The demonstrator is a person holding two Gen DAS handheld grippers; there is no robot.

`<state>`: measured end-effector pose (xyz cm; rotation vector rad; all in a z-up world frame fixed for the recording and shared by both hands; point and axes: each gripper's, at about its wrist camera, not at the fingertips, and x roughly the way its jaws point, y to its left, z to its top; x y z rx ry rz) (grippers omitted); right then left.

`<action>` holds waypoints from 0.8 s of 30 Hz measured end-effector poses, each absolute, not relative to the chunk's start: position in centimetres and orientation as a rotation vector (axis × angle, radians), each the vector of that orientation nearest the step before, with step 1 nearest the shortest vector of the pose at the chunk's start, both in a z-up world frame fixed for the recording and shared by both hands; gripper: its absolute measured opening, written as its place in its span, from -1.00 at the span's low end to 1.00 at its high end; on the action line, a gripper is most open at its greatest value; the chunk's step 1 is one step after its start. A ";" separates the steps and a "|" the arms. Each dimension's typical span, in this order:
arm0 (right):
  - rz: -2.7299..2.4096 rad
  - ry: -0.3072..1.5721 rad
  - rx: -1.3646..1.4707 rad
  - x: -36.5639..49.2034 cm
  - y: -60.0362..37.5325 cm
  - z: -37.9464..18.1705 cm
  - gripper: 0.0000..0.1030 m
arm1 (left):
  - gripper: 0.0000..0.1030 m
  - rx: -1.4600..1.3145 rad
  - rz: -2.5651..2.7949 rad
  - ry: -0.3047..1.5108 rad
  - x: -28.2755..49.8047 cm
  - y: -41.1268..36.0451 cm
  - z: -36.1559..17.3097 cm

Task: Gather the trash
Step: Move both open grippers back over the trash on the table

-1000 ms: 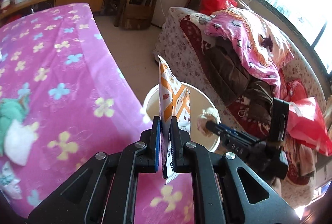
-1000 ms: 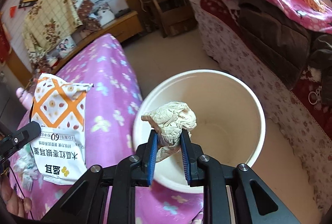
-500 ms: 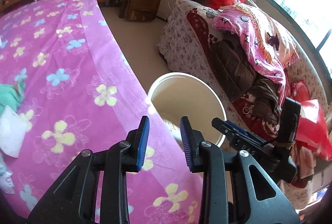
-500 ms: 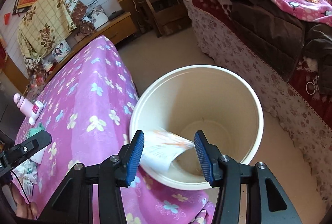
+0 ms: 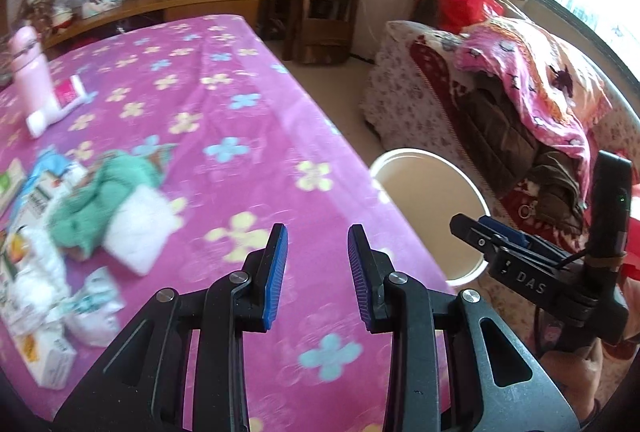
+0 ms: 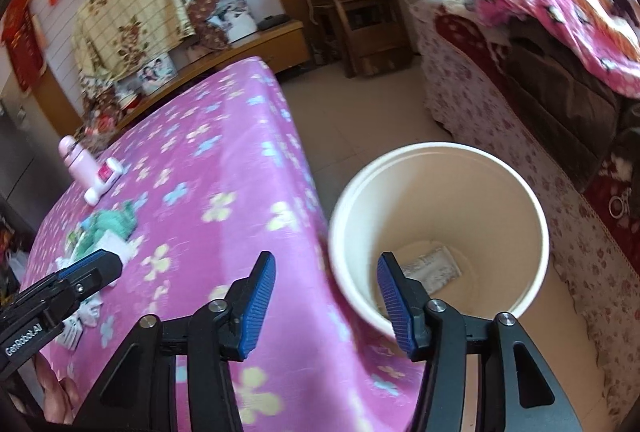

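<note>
Remaining trash, a heap of crumpled white wrappers and small cartons (image 5: 44, 296), lies on the pink flower-print worktop (image 5: 224, 104) at its left edge, beside a teal cloth (image 5: 100, 192). The round cream plastic bin (image 6: 440, 232) stands on the floor, touching the worktop's edge, one silvery packet (image 6: 430, 268) at its bottom. Left tongs (image 5: 316, 272) released, empty. Right tongs (image 6: 326, 306) opening, nothing between them. Risk: motion blur suggests fast swings; thin wrappers could slip from a hasty pinch, or the pink bottle (image 5: 34, 72) gets grabbed by mistake.
</note>
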<state>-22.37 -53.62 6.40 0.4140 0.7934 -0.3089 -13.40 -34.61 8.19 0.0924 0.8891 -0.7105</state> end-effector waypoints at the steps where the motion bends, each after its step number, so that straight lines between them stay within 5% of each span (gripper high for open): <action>1: -0.300 0.792 0.406 -22.2 -53.0 6.6 0.15 | -0.44 0.091 -0.704 0.888 -13.5 -34.2 8.3; 5: -0.263 0.784 0.373 -21.3 -50.3 7.4 0.19 | -0.38 0.077 -0.663 0.876 -13.4 -31.4 8.6; 13: -0.153 0.807 0.323 -19.2 -44.7 7.8 0.20 | 0.11 0.037 -0.568 0.841 -13.4 -24.8 9.5; 24: 0.000 0.842 0.267 -16.6 -37.8 7.3 0.20 | 0.13 0.024 -0.457 0.860 -13.0 -15.6 8.6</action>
